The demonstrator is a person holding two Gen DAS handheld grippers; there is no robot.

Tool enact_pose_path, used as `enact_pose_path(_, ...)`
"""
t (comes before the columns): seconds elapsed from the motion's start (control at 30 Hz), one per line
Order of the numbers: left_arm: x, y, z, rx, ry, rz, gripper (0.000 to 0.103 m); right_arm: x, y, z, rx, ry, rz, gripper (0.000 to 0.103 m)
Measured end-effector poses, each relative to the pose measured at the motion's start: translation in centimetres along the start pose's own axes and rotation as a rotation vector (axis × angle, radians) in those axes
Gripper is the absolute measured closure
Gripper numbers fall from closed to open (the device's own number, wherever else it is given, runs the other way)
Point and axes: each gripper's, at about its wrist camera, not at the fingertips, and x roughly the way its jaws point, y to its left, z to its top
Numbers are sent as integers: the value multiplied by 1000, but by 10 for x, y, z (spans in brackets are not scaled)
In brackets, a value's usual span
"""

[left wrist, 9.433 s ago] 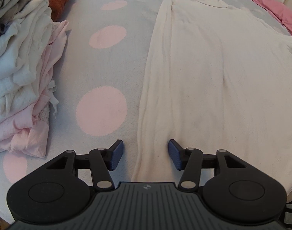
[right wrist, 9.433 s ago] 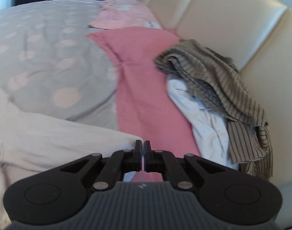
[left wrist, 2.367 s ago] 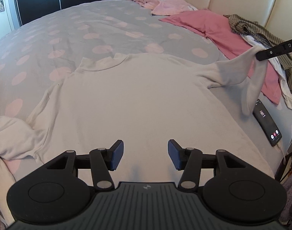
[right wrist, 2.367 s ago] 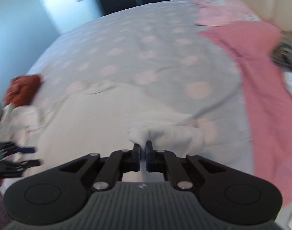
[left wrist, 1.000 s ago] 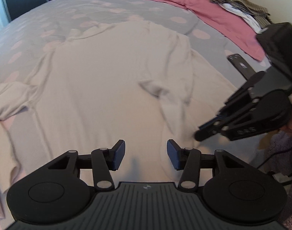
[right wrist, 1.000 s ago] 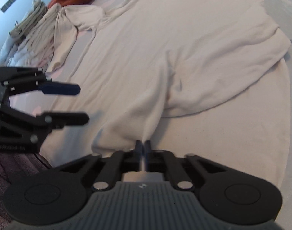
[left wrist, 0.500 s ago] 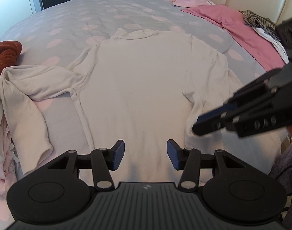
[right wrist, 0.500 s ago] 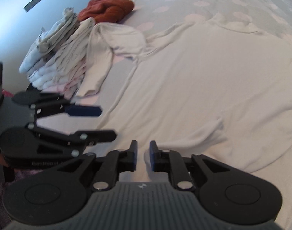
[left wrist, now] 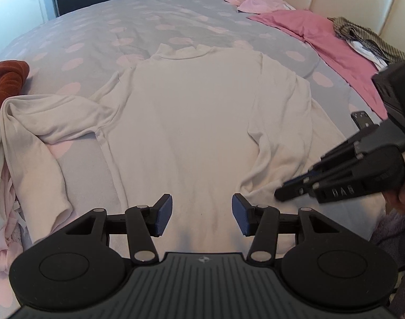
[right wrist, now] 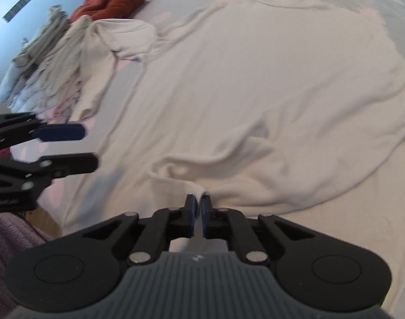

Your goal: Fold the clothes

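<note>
A cream long-sleeved top [left wrist: 191, 122] lies flat on the bed, collar at the far end. Its right sleeve [left wrist: 279, 133] is folded down over the body; the other sleeve [left wrist: 43, 122] sprawls out to the left. My left gripper [left wrist: 201, 212] hangs open over the hem with nothing between its blue pads. My right gripper [right wrist: 199, 199] is closing, and a small pinch of the folded sleeve's end [right wrist: 202, 190] sits between its tips. In the left wrist view, the right gripper [left wrist: 282, 194] comes in from the right edge. In the right wrist view, the left gripper [right wrist: 85, 146] shows at the left.
The bedspread [left wrist: 122, 26] is grey with pink dots. A stack of folded clothes [right wrist: 43, 66] and a rust-coloured garment [left wrist: 8, 79] lie at the left. A pink cloth [left wrist: 322, 40], a striped garment [left wrist: 367, 40] and a phone [left wrist: 363, 119] lie at the right by the headboard.
My right gripper let go of the sleeve it had laid across the top, stood open half a second ago, and has closed on the sleeve's end. The left gripper stays open.
</note>
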Motion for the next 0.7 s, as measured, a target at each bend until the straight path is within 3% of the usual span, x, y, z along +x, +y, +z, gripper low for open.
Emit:
enact_pose_path(0.17, -3, 2, 8, -2, -26, 13, 55, 1, 43, 0, -83, 40, 148, 87)
enact_pose_path(0.23, -3, 2, 9, 4, -30, 20, 55, -8, 51, 0, -113, 28, 144, 85)
enact_pose_path(0.3, -3, 1, 8, 19, -30, 18, 55, -19, 54, 1, -124, 10, 135, 72)
enact_pose_path(0.57, 9, -4, -12, 105, 45, 12, 55, -24, 29, -17, -94, 10, -4, 71)
enact_pose_path(0.7, 30, 10, -25, 68, 82, 6, 53, -12, 39, -41, -131, 20, 4, 71)
